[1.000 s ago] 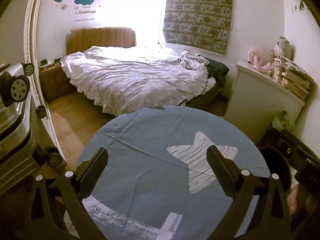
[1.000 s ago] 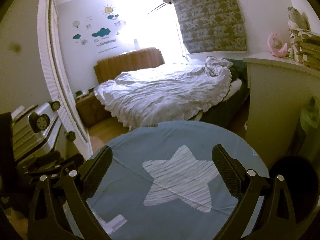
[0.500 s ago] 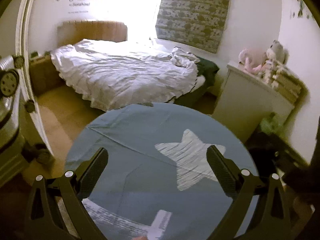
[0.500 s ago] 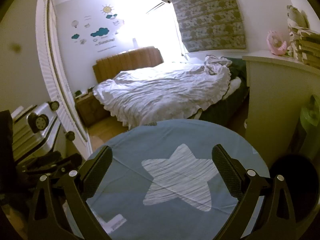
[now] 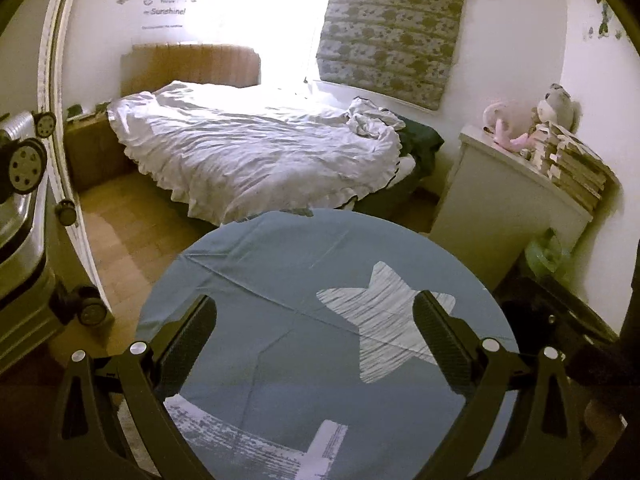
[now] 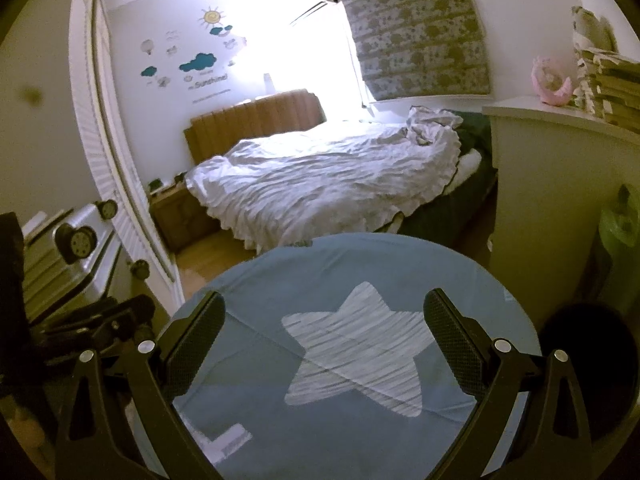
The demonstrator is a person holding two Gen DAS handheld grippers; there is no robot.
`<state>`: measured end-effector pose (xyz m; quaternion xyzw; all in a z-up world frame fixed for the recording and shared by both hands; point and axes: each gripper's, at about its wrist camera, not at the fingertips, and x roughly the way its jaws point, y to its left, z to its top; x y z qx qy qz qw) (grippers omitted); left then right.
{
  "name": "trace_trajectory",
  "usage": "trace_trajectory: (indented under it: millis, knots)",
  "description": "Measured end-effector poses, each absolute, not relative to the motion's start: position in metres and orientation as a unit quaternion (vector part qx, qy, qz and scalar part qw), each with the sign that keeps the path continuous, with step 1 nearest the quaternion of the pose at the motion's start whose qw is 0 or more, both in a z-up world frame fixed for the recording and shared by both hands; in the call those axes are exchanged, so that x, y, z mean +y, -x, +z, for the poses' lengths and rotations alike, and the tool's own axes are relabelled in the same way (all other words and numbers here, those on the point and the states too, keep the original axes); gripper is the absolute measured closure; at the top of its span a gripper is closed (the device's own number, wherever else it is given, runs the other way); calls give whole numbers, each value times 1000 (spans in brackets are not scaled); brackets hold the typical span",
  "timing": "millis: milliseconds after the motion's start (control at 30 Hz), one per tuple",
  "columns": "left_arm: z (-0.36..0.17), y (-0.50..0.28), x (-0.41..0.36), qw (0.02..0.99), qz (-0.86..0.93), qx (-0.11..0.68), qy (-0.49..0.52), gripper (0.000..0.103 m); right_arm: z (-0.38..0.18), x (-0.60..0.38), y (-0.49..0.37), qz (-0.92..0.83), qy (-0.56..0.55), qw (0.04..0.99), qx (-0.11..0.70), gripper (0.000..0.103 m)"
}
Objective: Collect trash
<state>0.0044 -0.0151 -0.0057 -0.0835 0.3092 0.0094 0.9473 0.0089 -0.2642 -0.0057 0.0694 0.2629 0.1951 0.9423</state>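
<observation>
While both tools hang above it, the round table (image 5: 280, 280) under a blue cloth carries a white star print (image 5: 384, 320) and, at its near edge, a printed paper sheet (image 5: 256, 448), flat on the cloth.

Left gripper (image 5: 316, 332): fingers wide apart, nothing between them, poised over the cloth with the paper sheet just below and between its arms.

Right gripper (image 6: 324, 332): fingers wide apart, holding nothing, centred over the star; the paper sheet (image 6: 230, 440) lies near its left finger.

Bed (image 5: 248, 152): beyond the table, rumpled white duvet, tan headboard against the far wall.

Suitcase (image 5: 20, 208): left of the table, wheels facing out.

White cabinet (image 5: 500, 208): right of the table, bearing a stack of books (image 5: 576, 172) and plush toys (image 5: 560, 104).

Green bag (image 5: 548, 252): on the floor beside the cabinet.

Dark round bin (image 6: 588, 360): just right of the table; contents cannot be made out.

Wall: cloud stickers (image 6: 196, 62), patterned blind (image 5: 392, 28).
</observation>
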Motion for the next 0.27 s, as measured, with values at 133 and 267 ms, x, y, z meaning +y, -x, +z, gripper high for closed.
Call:
trace_trajectory:
  millis: [133, 267]
  knots:
    - [-6, -4, -20, 947, 6, 312, 76, 5, -6, -264, -9, 194, -70, 942, 263, 5]
    - [-6, -3, -23, 947, 4, 312, 73, 5, -6, -262, -7, 194, -70, 941, 266, 5]
